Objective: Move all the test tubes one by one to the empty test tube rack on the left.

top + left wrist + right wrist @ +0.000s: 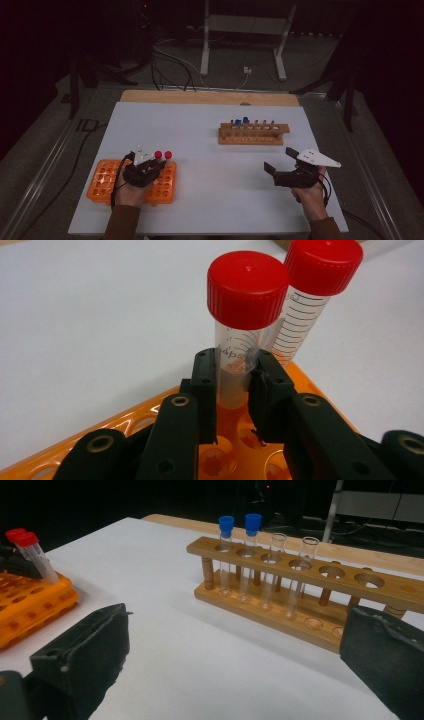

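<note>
Two red-capped tubes [248, 305] stand upright in the orange rack [102, 182] at the bench's [200, 130] left front; left tongs [235, 385] clamp the nearer tube just below its cap. Right tongs [280, 161] gape wide, holding nothing, near the wooden rack [300, 587] carrying two blue-capped tubes [239, 527] and two uncapped ones.

Only unreadable graduation marks on the red-capped tube [235, 352].

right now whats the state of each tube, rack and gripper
left gripper: shut on near red-capped tube
far red-capped tube: capped, leaning in orange rack
right gripper: open, holding nothing
blue-capped tubes: capped, upright in wooden rack
clear tubes: uncapped, upright
</note>
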A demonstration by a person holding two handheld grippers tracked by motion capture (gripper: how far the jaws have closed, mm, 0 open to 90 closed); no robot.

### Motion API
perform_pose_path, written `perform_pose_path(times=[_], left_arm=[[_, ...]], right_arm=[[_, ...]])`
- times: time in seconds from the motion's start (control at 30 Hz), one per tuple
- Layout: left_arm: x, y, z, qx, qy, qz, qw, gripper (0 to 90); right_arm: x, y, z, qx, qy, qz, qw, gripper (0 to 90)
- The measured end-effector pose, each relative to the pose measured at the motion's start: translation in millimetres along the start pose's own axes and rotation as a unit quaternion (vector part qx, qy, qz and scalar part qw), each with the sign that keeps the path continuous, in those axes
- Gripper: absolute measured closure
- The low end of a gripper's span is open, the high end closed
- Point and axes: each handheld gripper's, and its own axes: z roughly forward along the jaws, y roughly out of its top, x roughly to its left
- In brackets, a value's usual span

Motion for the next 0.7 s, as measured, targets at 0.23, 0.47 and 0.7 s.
perform_pose_path(times=[0.23, 0.47, 0.7], left_arm=[[2.6, -3.5, -10.6, -0.022, -0.008, -0.015, 0.9996, 61.8], [8.2, -2.9, -32.7, -0.099, -0.072, -0.040, 0.9916, 50.8], [7.1, 2.1, -44.2, -0.138, -0.090, -0.037, 0.9857, 44.7]], right_arm=[[-0.9, -1.5, 0.7, 0.000, 0.002, 0.001, 1.0000, 0.1], [-0.2, -2.4, 1.0, 0.001, 0.003, 0.002, 1.0000, 0.1], [-0.8, -2.5, 1.6, 0.000, 0.004, 0.003, 1.0000, 0.1]])
